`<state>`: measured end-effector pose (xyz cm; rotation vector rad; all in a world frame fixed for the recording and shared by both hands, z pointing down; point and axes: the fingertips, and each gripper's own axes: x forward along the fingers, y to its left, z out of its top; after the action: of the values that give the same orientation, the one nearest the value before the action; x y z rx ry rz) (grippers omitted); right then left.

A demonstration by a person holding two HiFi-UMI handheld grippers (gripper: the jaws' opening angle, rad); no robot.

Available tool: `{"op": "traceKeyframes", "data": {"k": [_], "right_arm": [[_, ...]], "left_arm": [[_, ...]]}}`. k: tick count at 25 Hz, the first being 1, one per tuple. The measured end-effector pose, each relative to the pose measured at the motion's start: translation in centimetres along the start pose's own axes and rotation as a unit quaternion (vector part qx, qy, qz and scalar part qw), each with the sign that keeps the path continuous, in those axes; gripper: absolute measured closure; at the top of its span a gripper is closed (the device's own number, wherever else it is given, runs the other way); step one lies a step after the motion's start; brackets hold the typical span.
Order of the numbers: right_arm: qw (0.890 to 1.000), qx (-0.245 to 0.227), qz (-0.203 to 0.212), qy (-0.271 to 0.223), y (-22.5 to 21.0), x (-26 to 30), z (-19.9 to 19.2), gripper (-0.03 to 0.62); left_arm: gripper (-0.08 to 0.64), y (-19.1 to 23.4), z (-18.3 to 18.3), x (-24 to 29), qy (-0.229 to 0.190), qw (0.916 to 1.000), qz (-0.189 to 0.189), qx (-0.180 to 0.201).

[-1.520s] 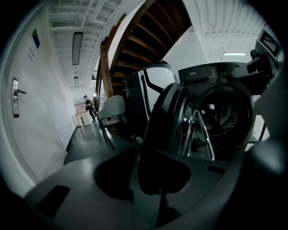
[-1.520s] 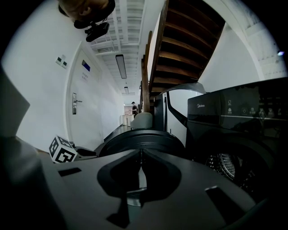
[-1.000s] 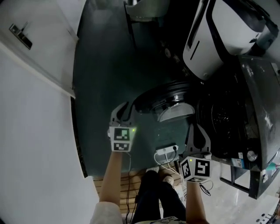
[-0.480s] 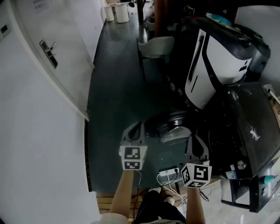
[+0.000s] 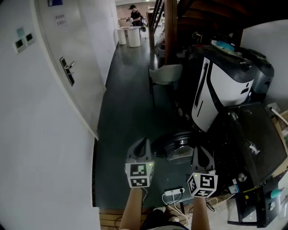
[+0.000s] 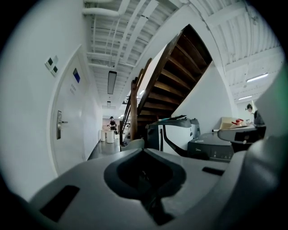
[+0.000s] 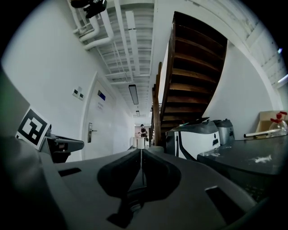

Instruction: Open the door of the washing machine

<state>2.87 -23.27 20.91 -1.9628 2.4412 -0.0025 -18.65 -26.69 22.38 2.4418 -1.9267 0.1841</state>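
The dark washing machine (image 5: 252, 139) stands at the right in the head view, and its round door (image 5: 177, 144) hangs swung out low over the floor. Both grippers are held up in the air, apart from the machine and door. My left gripper (image 5: 143, 143) is shut with nothing in it, left of the door; in the left gripper view its jaws (image 6: 144, 150) meet, with the machine (image 6: 211, 149) beyond at the right. My right gripper (image 5: 200, 150) is shut and empty above the door's right side; its own view shows the closed tips (image 7: 140, 153) and the machine's top (image 7: 245, 161).
A white-and-black appliance (image 5: 220, 85) leans behind the washing machine, with a grey chair (image 5: 165, 74) past it. A white wall and a door with a handle (image 5: 67, 72) run along the left. A power strip (image 5: 173, 192) with cables lies near my feet. A person (image 5: 134, 13) stands far down the corridor.
Both grippers have risen, and the view has lifted from the floor to the corridor. The left gripper's jaws, spread a second ago, have closed on nothing.
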Motion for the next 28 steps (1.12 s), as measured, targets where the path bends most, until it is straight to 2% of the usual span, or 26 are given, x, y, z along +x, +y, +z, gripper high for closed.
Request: {"op": "traceKeyframes", "data": {"k": [4,8,13,28], "right_arm": [[1.0,0.002,0.006,-0.008,0.6,-1.3,1.7,0.571],[1.0,0.009,0.008,-0.017,1.1,-2.3,3.0,0.571],[0.999,0.008,0.017,-0.029,1.8,-3.2,4.4,0.571],[0.999,0.001,0.021,-0.037,2.3,-3.9,5.3,0.571]], "left_arm": [[0.558,-0.3,1.9,-2.4,-0.008,0.9999,0.009,-0.008],[0.558,-1.3,3.8,-4.2,-0.018,0.9998,0.008,0.004],[0.558,-1.8,5.2,-5.7,-0.032,0.9994,0.013,-0.001],[0.558,-3.0,5.9,-7.3,-0.037,0.9993,0.005,0.007]]}}
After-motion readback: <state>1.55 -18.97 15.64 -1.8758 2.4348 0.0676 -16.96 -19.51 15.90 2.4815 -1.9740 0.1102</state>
